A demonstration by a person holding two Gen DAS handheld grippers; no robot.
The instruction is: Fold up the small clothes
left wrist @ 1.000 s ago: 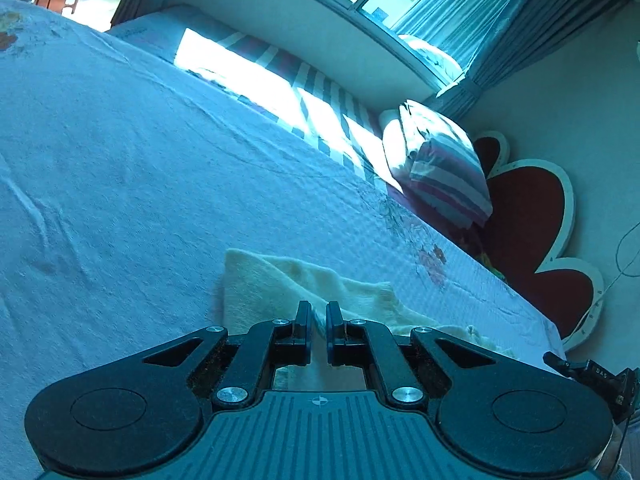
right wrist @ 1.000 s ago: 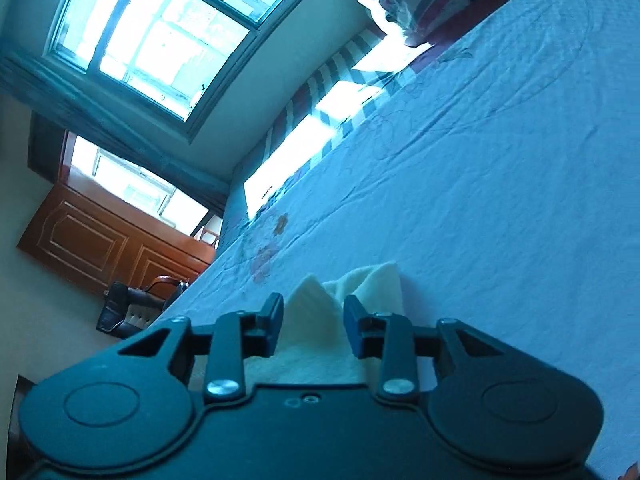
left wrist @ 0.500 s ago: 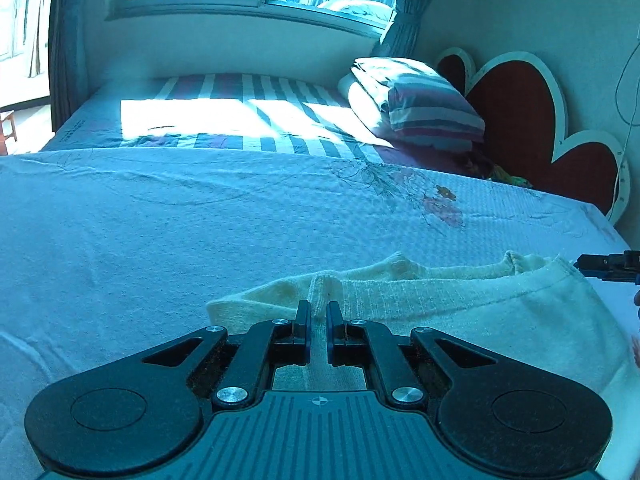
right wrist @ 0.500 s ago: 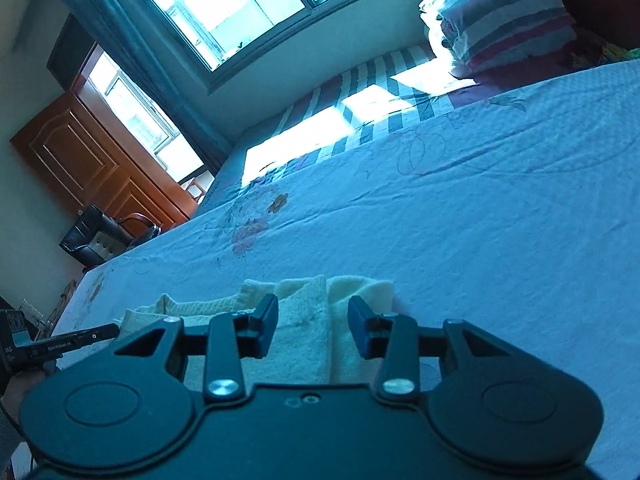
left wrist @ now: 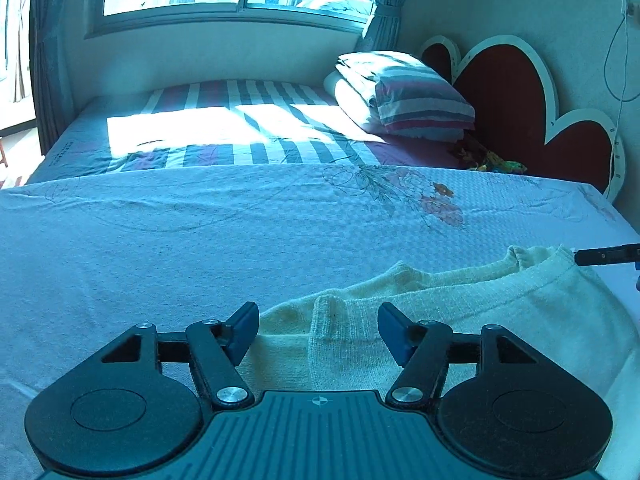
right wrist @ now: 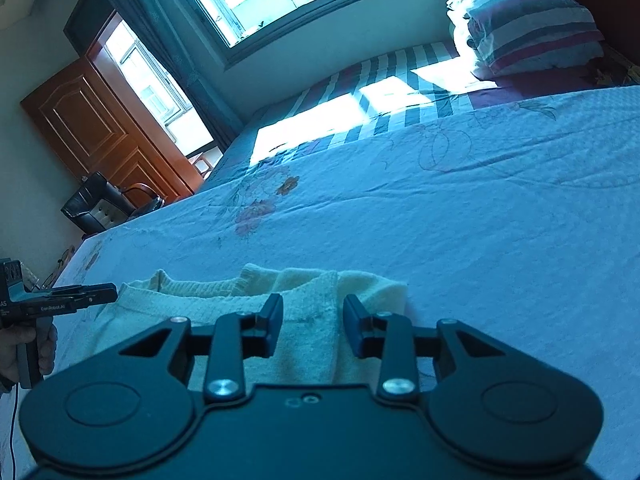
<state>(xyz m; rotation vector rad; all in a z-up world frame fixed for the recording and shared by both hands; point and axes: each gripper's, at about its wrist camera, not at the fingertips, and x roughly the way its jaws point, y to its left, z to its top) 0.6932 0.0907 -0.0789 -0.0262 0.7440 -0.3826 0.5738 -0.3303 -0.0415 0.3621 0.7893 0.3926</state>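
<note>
A cream knitted garment lies spread on the blue bedspread, neckline toward the far side. My left gripper hovers over its left shoulder with the jaws opening wide; a folded ridge of knit lies between them, untouched by the pads. In the right wrist view the same garment lies below my right gripper, whose jaws are closing around a strip of knit at the other shoulder, with no visible pinch. Each gripper's tip shows in the other's view: right gripper, left gripper.
A striped pillow and a red flower-shaped headboard lie at the bed's far right. Striped sheet in sunlight runs under the window. A wooden cabinet and a dark chair stand beyond the bed's left edge. A hand holds the left gripper.
The left jaws, shut on the garment's edge before, have opened and let it go. Both views rolled toward level. The garment went from bunched to spread flat. The right jaws narrowed slightly.
</note>
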